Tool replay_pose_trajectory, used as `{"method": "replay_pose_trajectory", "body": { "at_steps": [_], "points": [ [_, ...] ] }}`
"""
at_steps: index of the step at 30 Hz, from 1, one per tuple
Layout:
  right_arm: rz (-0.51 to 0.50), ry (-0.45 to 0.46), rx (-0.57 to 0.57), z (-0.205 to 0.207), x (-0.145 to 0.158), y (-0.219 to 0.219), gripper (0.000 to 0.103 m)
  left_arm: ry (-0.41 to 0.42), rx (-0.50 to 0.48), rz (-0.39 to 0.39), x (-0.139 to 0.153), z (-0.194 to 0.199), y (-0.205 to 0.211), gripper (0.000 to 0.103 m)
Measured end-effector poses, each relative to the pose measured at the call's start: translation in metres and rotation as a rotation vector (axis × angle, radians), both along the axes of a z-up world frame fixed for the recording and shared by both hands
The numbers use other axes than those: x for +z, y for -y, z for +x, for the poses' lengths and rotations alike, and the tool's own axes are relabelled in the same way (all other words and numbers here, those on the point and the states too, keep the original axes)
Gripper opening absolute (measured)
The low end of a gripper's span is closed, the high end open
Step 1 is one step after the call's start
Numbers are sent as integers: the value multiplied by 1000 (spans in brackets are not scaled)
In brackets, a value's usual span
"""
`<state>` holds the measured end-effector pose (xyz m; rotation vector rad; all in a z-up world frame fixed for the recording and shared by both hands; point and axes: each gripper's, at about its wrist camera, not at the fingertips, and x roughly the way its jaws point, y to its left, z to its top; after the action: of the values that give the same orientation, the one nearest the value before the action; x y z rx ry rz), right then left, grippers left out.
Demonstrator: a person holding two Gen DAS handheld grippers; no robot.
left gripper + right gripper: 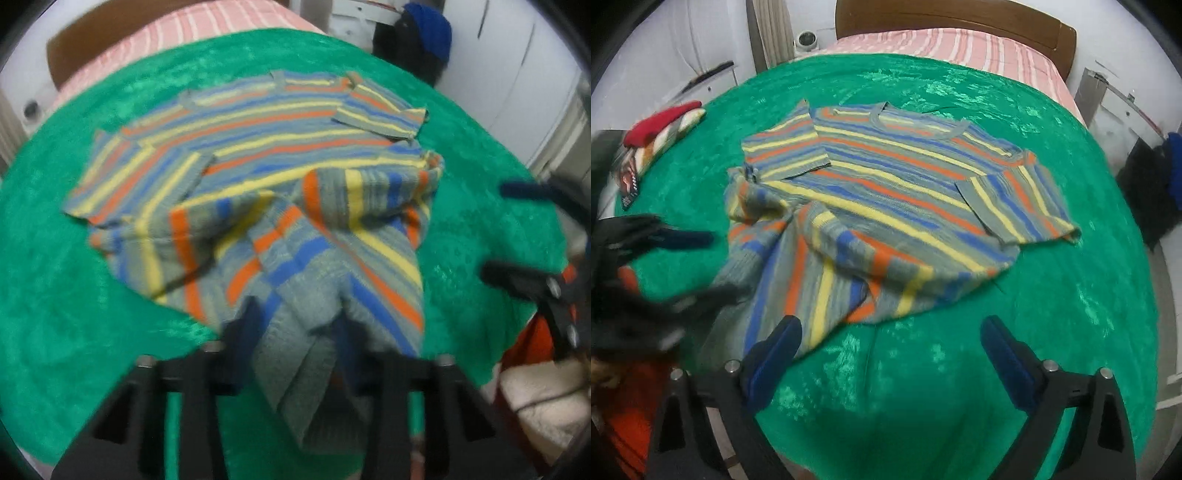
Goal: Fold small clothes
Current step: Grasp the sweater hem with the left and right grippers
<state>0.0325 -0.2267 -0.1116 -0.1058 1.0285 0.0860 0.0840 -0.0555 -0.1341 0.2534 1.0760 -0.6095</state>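
A small striped sweater (258, 147) in grey, blue, orange and yellow lies on the green blanket (74, 295), sleeves folded in over the body. My left gripper (295, 325) is shut on the grey hem and lifts it, so the lower part is bunched and doubled toward the chest. In the right wrist view the sweater (905, 192) lies ahead, its lower edge rumpled. My right gripper (890, 332) is open and empty, just above the blanket (1071, 314) near the hem, its left fingertip over the cloth's edge. The left gripper (668, 269) shows blurred at the left.
A red and striped pile of clothes (661, 133) sits at the blanket's left edge. A pink striped bedsheet (960, 48) and wooden headboard (953, 18) lie beyond. Dark and blue clothing (424, 40) hangs by white cupboards. The right gripper shows at the right edge (535, 258).
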Motion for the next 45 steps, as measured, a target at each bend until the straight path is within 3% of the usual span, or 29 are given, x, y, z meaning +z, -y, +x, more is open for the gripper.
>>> {"method": "replay_pose_trajectory", "body": {
  "at_steps": [2, 6, 10, 15, 20, 22, 24, 26, 27, 32, 34, 35, 36, 38, 39, 41, 43, 45],
  "points": [
    [-11, -12, -24, -14, -4, 8, 97, -67, 55, -92, 0, 6, -16, 4],
    [16, -5, -51, -44, -9, 15, 97, -93, 158, -237, 25, -9, -70, 2],
    [89, 6, -26, -53, -14, 7, 97, -97, 269, -279, 43, -35, -128, 1],
    [171, 38, 102, -19, -11, -42, 97, -121, 372, -295, 36, -52, -163, 1],
    [115, 17, 162, 37, -32, -89, 96, -158, 422, -273, 18, -57, -170, 1],
    [39, -16, 122, 56, -49, -92, 85, -165, 438, -253, 13, -60, -174, 1],
    [62, -29, 85, 54, -51, -82, 34, -175, 443, -243, 10, -65, -178, 1],
    [117, -25, 45, 39, -45, -63, 17, -183, 441, -217, 6, -70, -181, 1],
    [131, -32, 27, 28, -41, -53, 15, -185, 438, -201, 3, -72, -182, 1],
    [151, -154, -101, -39, -45, 0, 16, -193, 417, -97, -11, -77, -173, 4],
    [92, -209, -163, -57, -54, 16, 27, -191, 406, -76, -11, -79, -171, 9],
    [87, -210, -180, -64, -53, 21, 49, -189, 399, -78, -9, -81, -172, 21],
    [92, -197, -192, -69, -50, 25, 63, -182, 392, -82, -5, -83, -172, 39],
    [114, -149, -211, -75, -36, 31, 65, -140, 393, -89, 8, -89, -177, 59],
    [135, -129, -215, -76, -28, 33, 65, -116, 395, -102, 15, -91, -182, 62],
    [221, -87, -212, -77, -13, 33, 65, -85, 409, -147, 26, -90, -192, 64],
    [384, -60, -205, -71, -2, 34, 68, -76, 439, -193, 30, -83, -202, 72],
    [566, -81, -218, -60, -9, 32, 81, -75, 468, -180, 23, -72, -202, 74]
  ]
}}
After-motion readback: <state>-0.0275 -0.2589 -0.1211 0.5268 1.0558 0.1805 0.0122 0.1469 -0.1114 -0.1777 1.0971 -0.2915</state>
